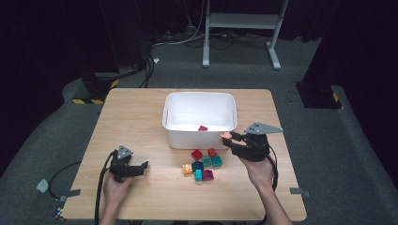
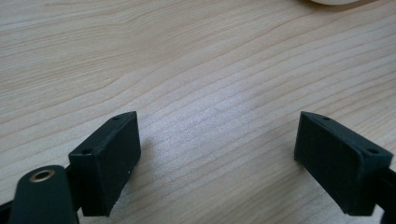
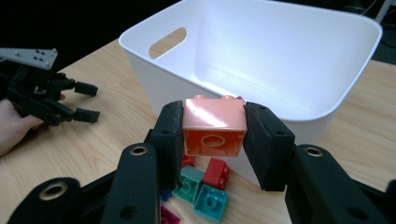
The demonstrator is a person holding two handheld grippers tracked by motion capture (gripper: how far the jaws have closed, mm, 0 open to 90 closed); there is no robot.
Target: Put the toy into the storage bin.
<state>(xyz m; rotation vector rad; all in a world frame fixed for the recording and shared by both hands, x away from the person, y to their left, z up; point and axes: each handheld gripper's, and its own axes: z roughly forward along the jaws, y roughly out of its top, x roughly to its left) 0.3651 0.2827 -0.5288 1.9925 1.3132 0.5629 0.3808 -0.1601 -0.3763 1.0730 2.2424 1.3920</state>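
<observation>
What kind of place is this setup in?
Probably a lab or recording studio, not a home: black curtains surround a lone wooden table, cables trail over grey carpet, and a metal stand sits behind.

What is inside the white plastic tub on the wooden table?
One small magenta brick lies on the floor of the white plastic tub, near its front wall. That wall hides the floor strip just behind it, so more could sit there.

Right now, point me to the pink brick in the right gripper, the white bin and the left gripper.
pink brick [image 3: 214,126]: right gripper view, its front face between the jaws.
white bin [image 1: 199,138]: high view, its near outer wall.
left gripper [image 2: 217,154]: left gripper view, midway between its open fingertips.
</observation>
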